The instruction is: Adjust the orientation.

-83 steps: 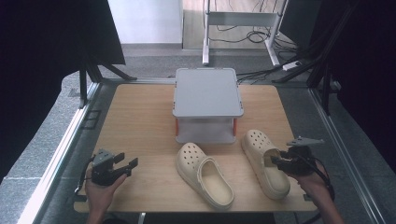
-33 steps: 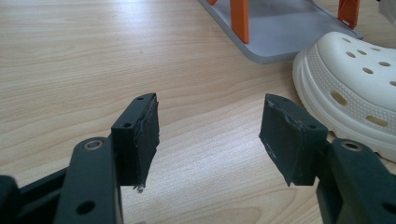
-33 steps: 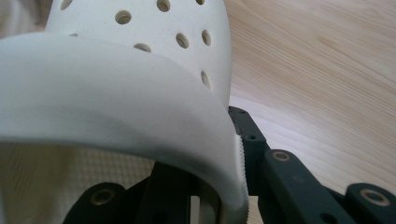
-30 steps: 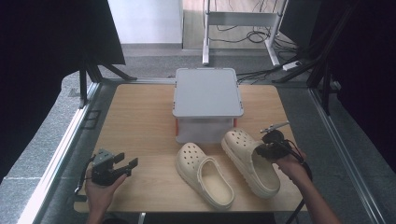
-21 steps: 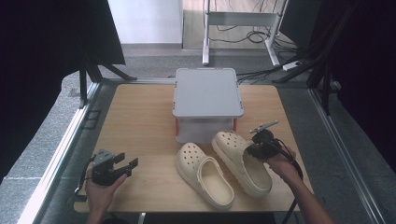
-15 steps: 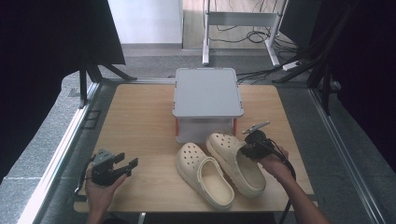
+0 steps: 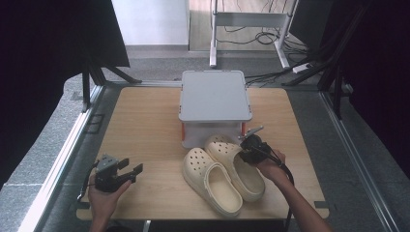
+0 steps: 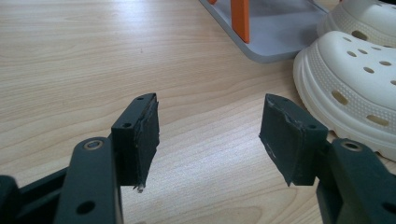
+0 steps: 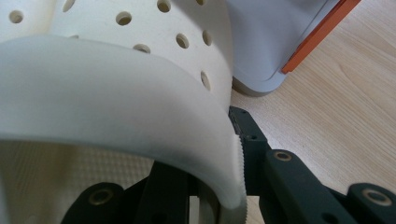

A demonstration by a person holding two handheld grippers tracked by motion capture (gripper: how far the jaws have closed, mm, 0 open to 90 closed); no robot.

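High view: the right gripper [image 7: 247,149] has its jaws clamped on the side wall of the right clog [image 7: 236,162], holding it beside the left clog [image 7: 211,178] before the grey rack [image 7: 214,96], apparently to pair them. The left gripper [image 7: 126,172], jaws wide and empty, waits near the surface [image 7: 145,116] edge.

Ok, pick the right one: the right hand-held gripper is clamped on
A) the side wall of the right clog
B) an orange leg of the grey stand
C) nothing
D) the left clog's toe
A: the right hand-held gripper is shut on the side wall of the right clog, with one jaw inside the wall and one outside it in the right gripper view.
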